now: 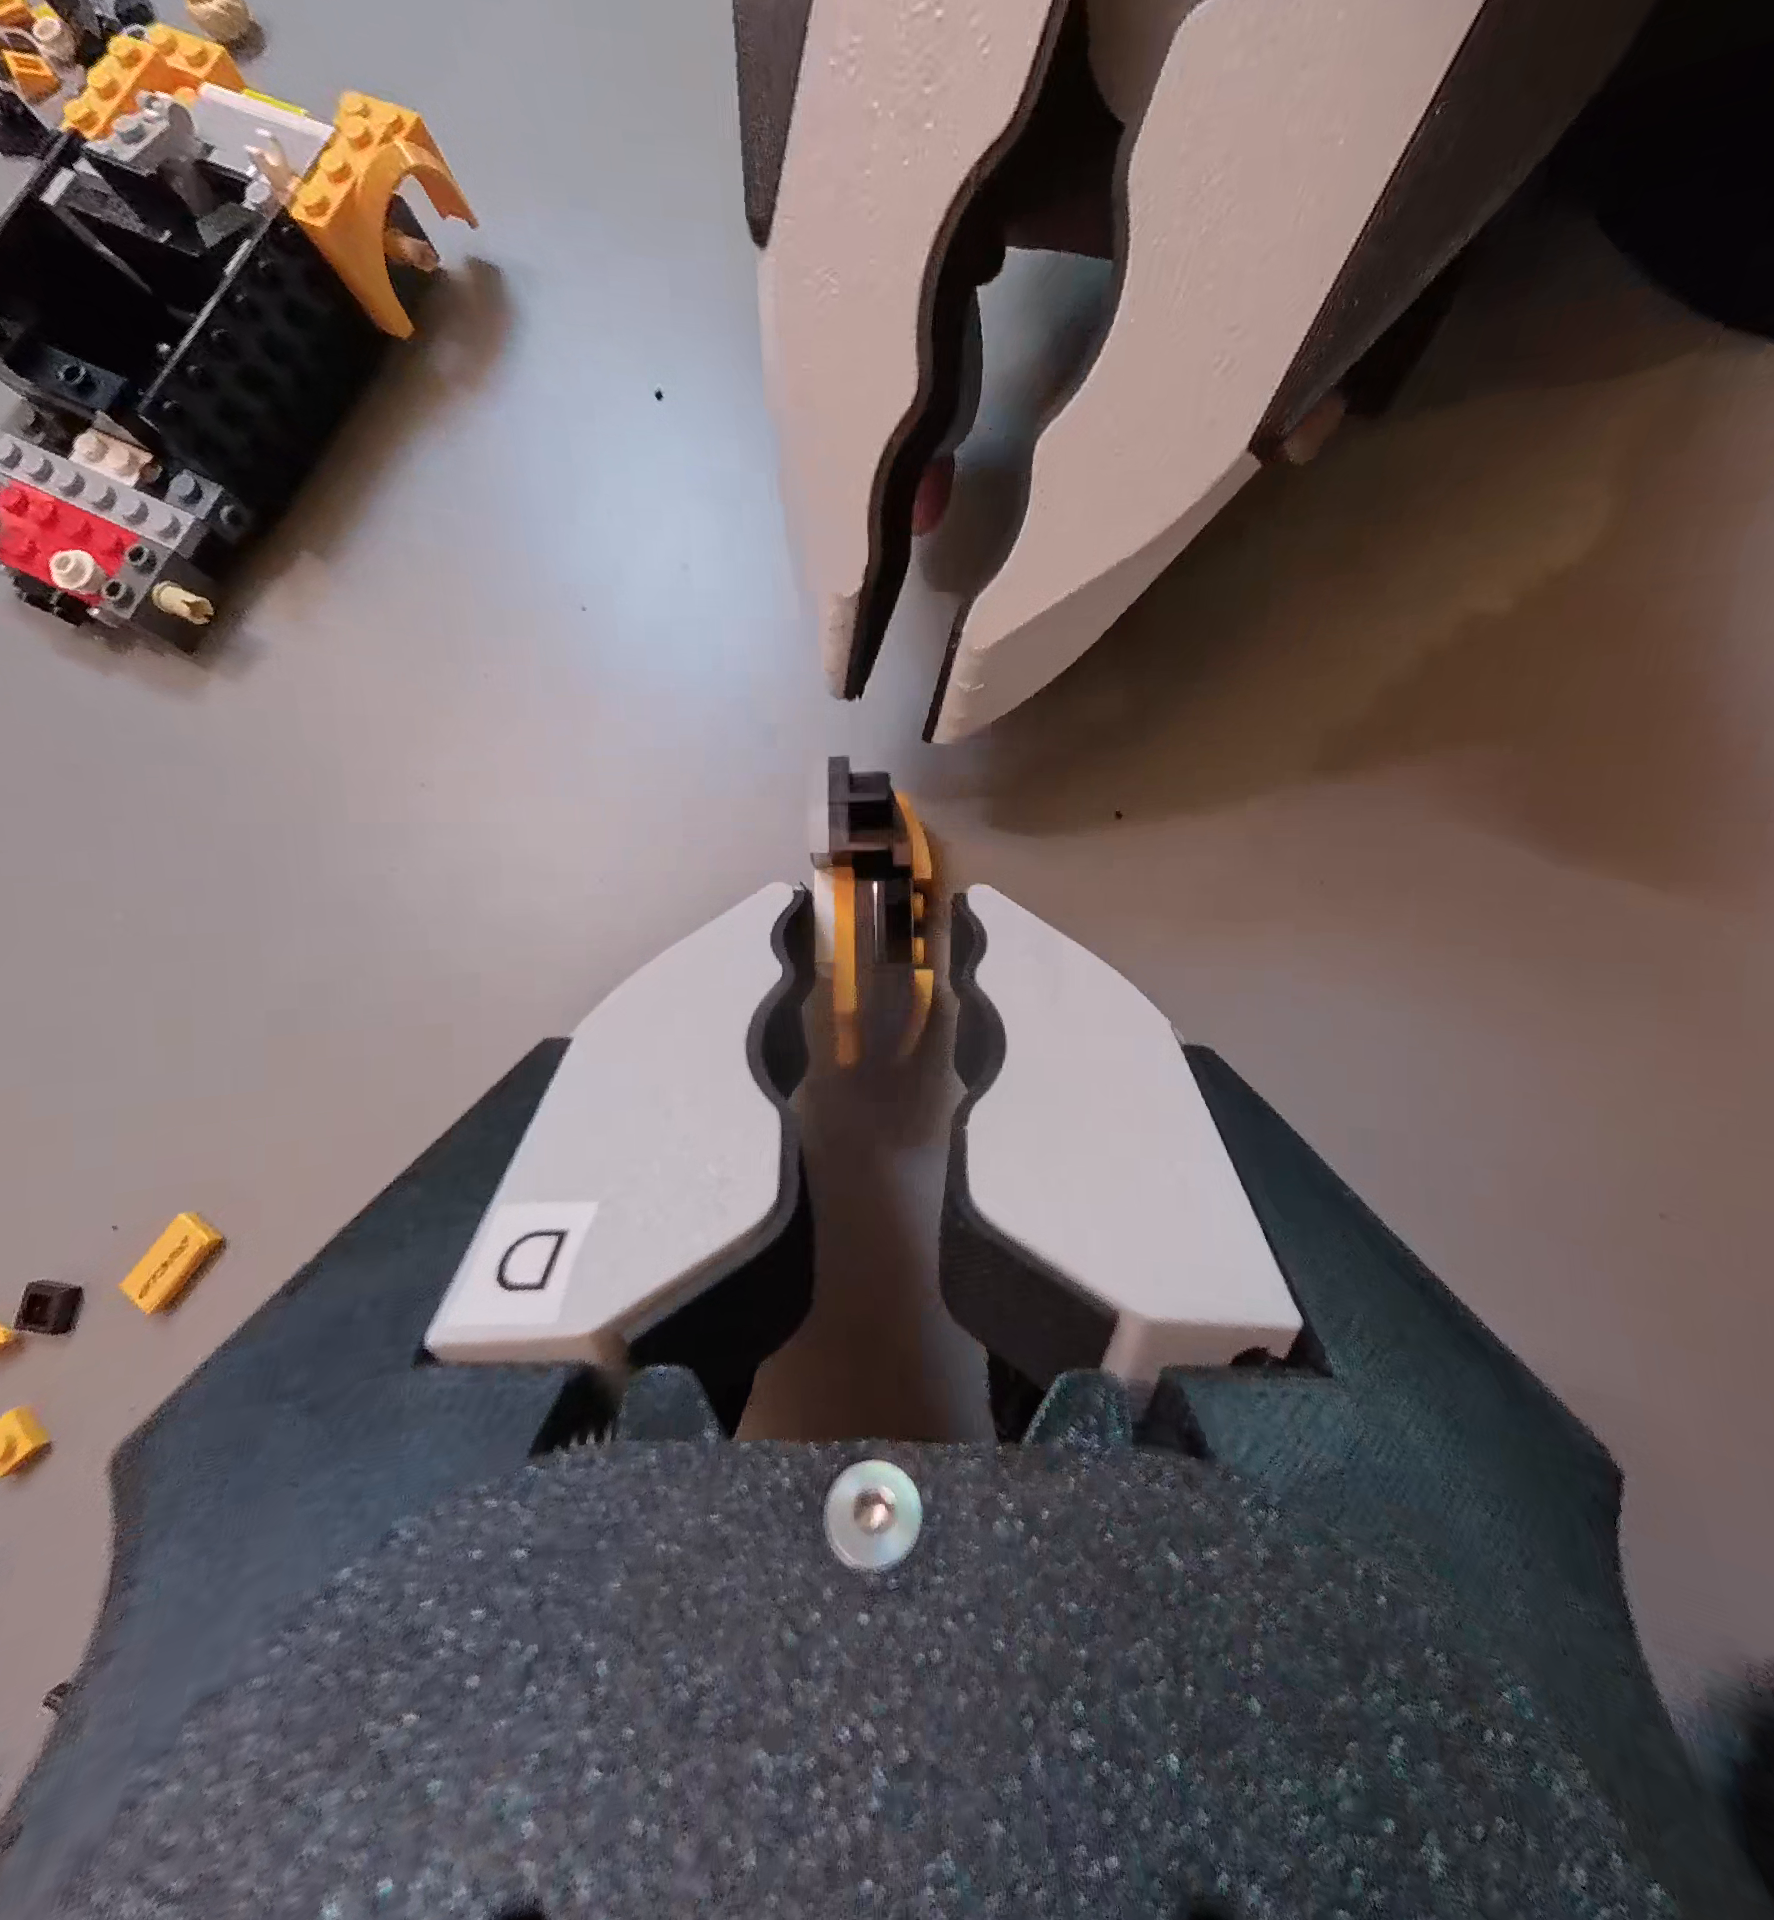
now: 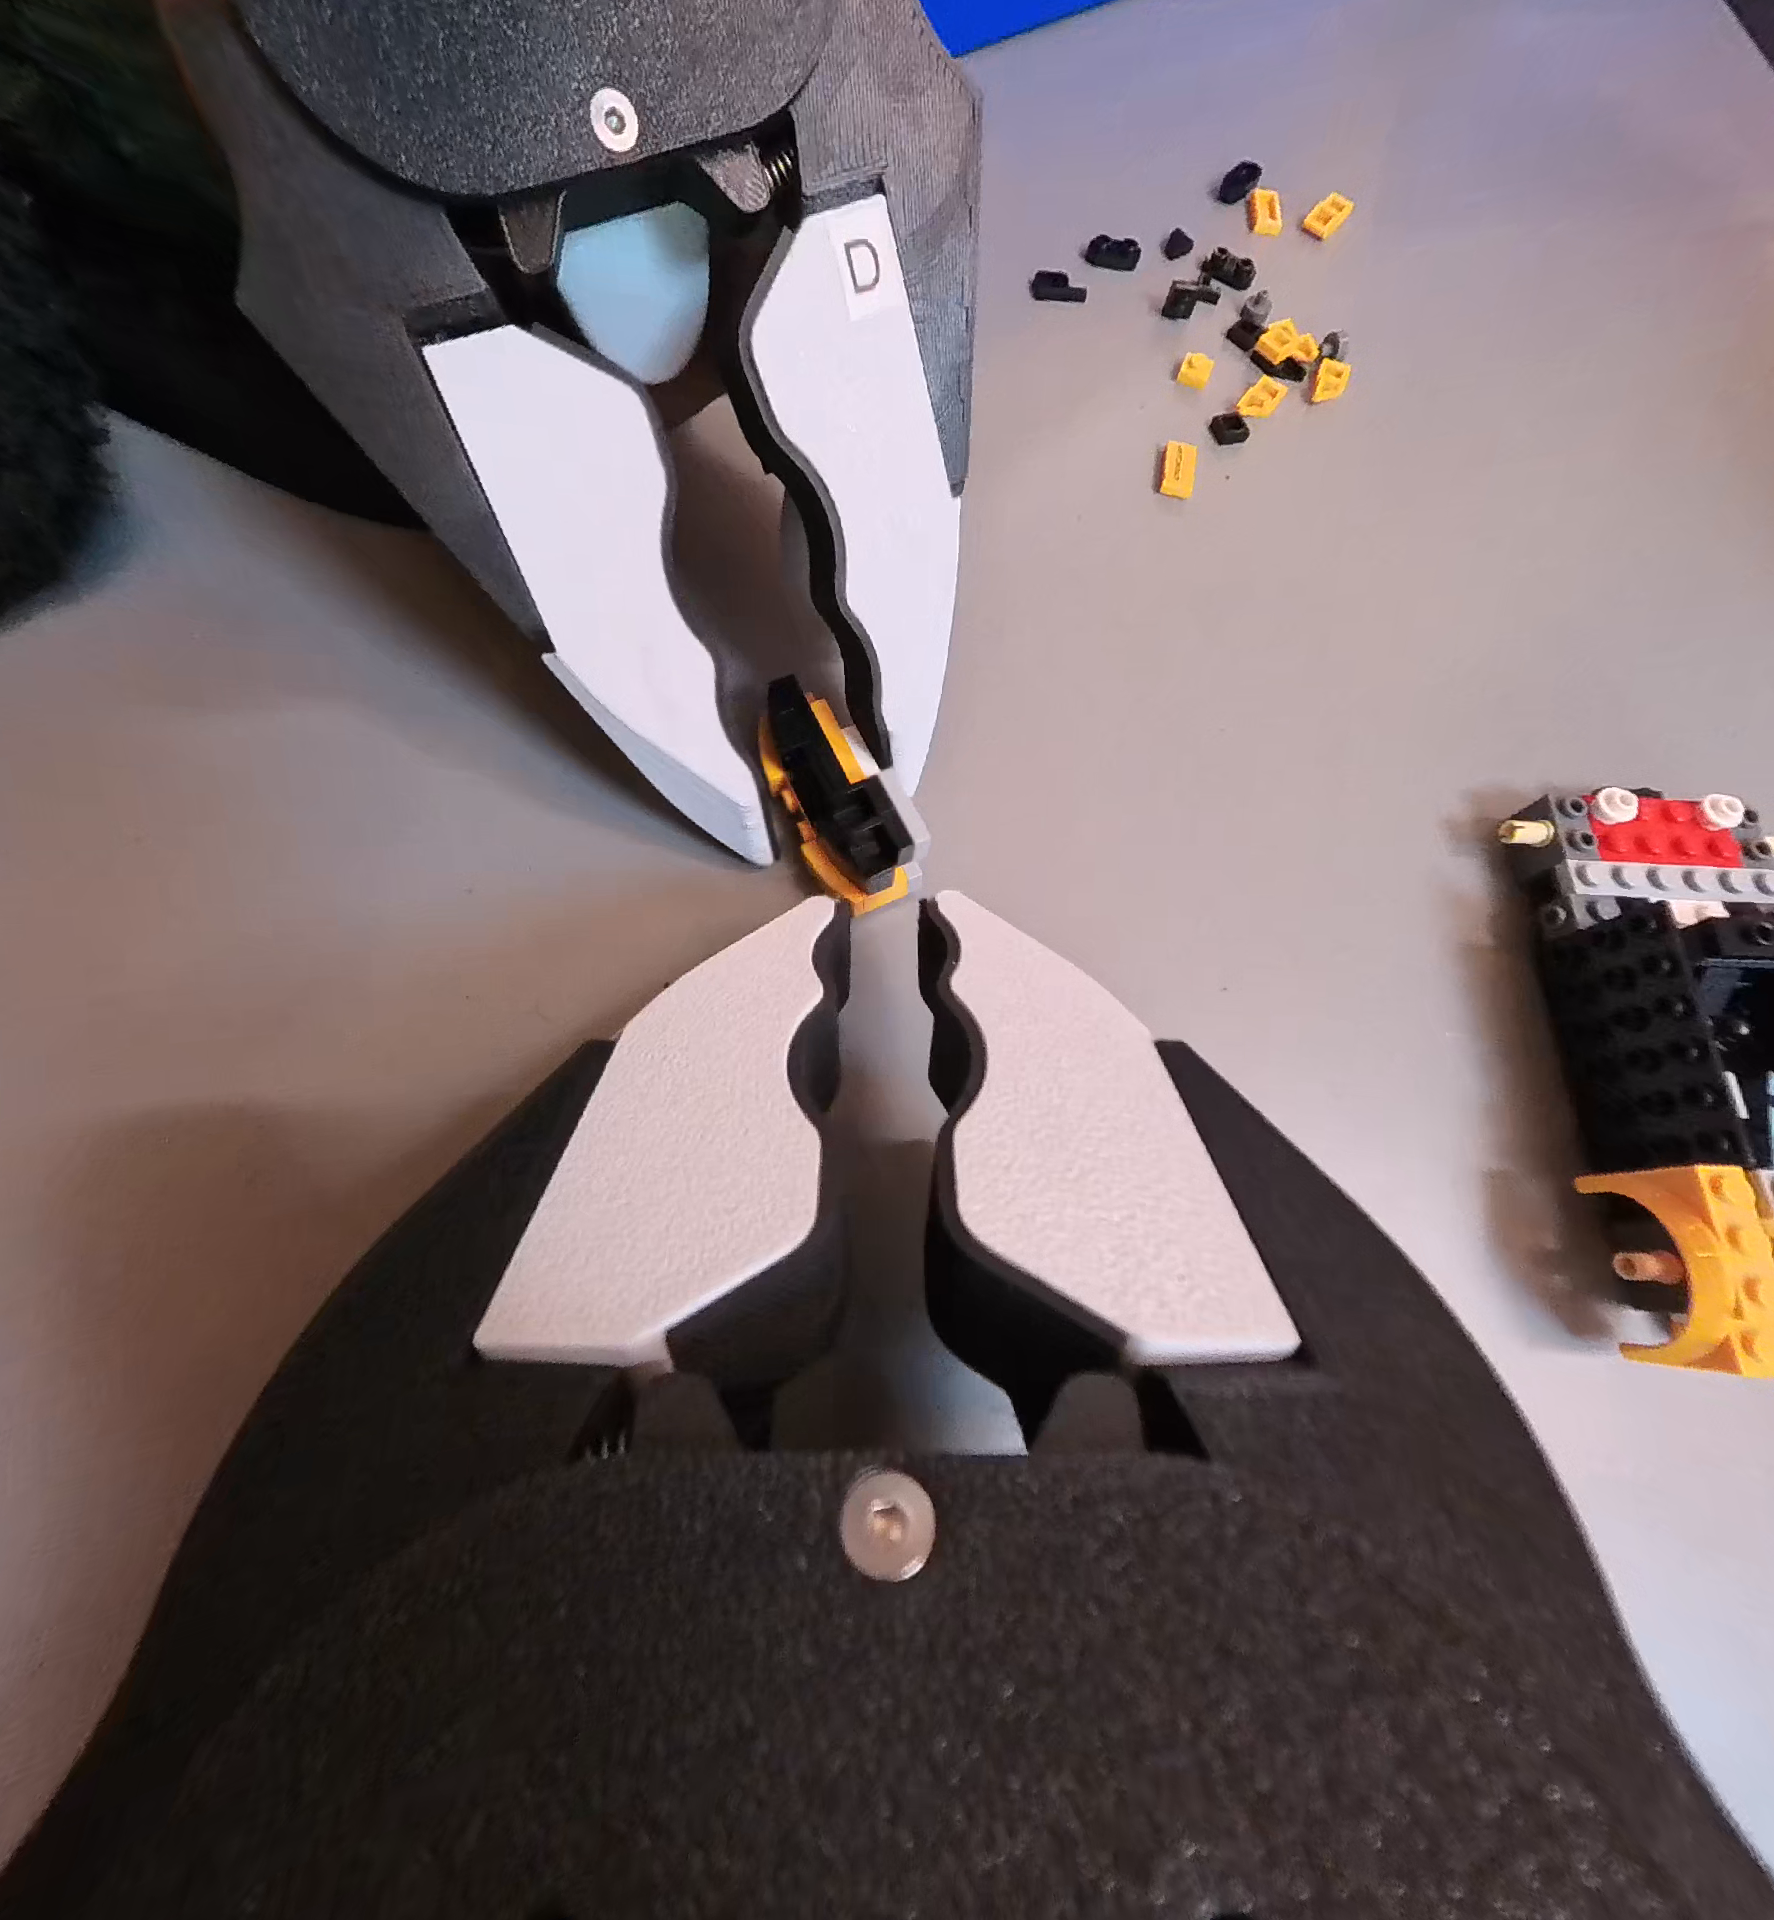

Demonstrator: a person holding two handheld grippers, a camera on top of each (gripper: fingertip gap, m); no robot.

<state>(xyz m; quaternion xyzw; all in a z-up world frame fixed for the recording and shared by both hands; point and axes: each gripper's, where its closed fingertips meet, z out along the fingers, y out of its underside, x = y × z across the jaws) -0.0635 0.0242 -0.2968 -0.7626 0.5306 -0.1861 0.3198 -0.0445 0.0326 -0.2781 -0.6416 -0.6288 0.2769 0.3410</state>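
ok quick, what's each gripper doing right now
Left gripper: shut on the small black, yellow and grey toy-brick assembly.
Right gripper: open, holding nothing, tips just short of that assembly.

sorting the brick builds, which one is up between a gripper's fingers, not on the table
The small black-and-orange build, held in the left gripper; the big black build lies on the table.

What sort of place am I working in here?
Probably a hobby or lab tabletop for toy-brick building: a plain grey table, a half-built black, yellow and red brick model, and scattered small yellow and black loose bricks.
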